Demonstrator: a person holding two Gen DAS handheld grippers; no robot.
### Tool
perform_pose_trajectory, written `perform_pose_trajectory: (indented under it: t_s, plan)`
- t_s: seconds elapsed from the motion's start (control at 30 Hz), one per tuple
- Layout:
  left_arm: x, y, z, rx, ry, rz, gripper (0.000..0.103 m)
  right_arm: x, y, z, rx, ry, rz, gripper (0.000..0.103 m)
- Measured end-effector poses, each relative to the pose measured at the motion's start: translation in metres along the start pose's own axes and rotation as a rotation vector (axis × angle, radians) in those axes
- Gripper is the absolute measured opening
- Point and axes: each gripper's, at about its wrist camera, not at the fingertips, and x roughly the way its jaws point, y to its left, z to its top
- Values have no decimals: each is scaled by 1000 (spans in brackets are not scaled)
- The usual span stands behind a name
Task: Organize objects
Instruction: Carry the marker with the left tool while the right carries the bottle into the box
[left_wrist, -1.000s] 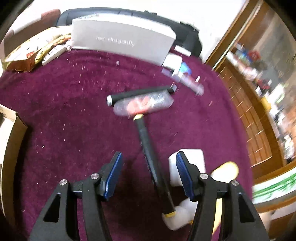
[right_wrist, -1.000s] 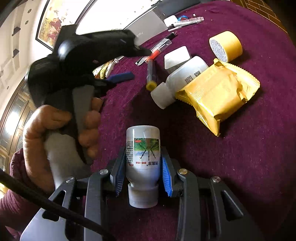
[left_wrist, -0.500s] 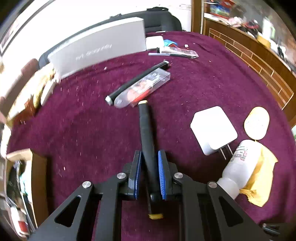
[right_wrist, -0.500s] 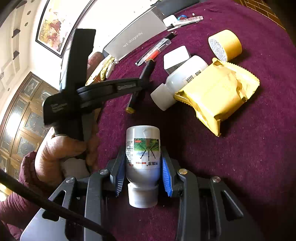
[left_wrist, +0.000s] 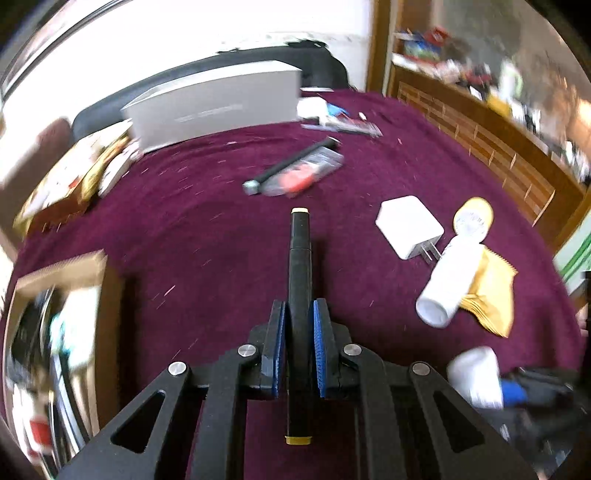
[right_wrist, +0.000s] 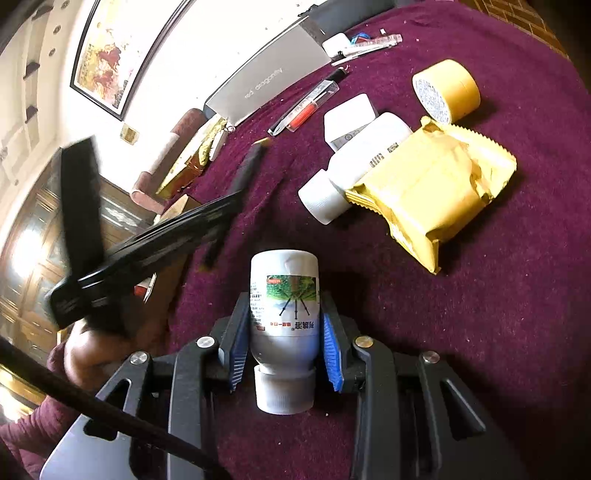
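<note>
My left gripper clamped on a black marker (yellow end caps), my right gripper gripping a white bottle, maroon tablecloth beneath.

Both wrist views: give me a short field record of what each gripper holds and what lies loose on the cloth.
left gripper: shut on black marker, yellow-capped ends
right gripper: shut on white labelled bottle, cap toward camera
surface: maroon tablecloth
loose items: white charger plug, yellow tape roll, lying white bottle on yellow packet
container: open cardboard box, left edge
far side: grey box
</note>
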Motion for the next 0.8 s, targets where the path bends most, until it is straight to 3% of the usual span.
perform_pose_trajectory:
  t_s: [0.27,0.47,0.8]
  plan:
    - [-77,63,-49,-121,-88,-27,11,-5,9,-1,-5,4,-97,32]
    - [-123,120,-94,-225,-146,2,12,-13,30,-13,21,11,-23,32]
    - [-146,199,-153,-359,-128,132,12,25,133,-15,-49,107,125,33]
